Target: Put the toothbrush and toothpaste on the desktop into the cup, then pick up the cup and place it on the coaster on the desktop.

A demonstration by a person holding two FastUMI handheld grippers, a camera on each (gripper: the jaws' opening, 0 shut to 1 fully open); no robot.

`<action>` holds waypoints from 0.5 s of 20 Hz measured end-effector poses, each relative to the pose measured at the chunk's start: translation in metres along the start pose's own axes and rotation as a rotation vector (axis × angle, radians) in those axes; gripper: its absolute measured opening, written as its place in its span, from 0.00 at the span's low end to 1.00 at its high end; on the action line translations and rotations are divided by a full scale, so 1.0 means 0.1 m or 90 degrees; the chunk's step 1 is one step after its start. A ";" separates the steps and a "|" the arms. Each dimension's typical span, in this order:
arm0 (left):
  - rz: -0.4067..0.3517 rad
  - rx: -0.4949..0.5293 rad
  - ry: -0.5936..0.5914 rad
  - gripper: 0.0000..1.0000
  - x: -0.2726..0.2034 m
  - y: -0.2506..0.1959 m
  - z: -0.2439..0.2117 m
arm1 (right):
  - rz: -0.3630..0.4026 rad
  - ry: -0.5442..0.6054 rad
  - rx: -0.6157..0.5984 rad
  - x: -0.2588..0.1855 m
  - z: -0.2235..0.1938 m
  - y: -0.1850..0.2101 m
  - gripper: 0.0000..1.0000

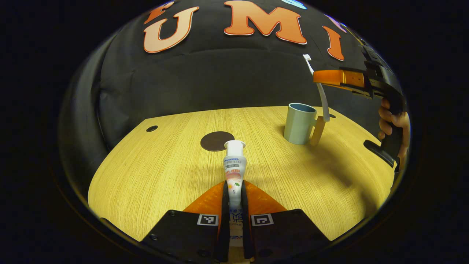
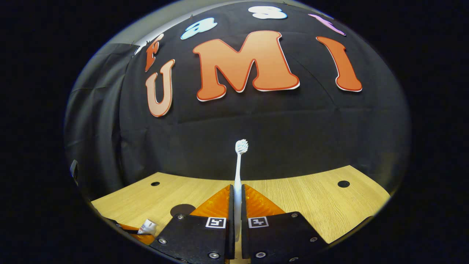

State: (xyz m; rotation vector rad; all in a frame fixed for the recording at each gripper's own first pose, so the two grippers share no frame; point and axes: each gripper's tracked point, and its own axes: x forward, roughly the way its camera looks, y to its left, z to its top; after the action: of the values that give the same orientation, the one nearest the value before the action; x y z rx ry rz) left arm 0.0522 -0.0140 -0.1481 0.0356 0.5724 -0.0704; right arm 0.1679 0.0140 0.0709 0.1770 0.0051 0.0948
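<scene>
Toothpaste (image 1: 234, 172) sat clamped in our left gripper (image 1: 234, 194), while our right gripper (image 1: 322, 79), nearer the cup (image 1: 298, 124), pinched the toothbrush (image 1: 322, 95) upright just above it.

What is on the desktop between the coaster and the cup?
Nothing: in the left gripper view, bare wood lies between the coaster and the cup.

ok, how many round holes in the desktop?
3 in view: one at the far left edge, one behind the cup by the toothbrush, one far right. More may be hidden.
</scene>
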 end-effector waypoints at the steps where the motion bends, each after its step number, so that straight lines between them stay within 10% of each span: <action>1: 0.000 -0.001 -0.002 0.19 0.00 0.00 0.01 | 0.001 -0.020 -0.006 0.04 0.08 0.01 0.07; 10: 0.023 -0.012 -0.034 0.19 -0.09 0.09 0.09 | -0.011 -0.098 -0.008 0.49 0.30 -0.12 0.08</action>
State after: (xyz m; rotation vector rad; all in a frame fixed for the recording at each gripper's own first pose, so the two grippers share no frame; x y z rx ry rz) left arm 0.0501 -0.0051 -0.1352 0.0261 0.5189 -0.0305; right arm 0.2177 0.0019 0.0981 0.1719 -0.1476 0.0632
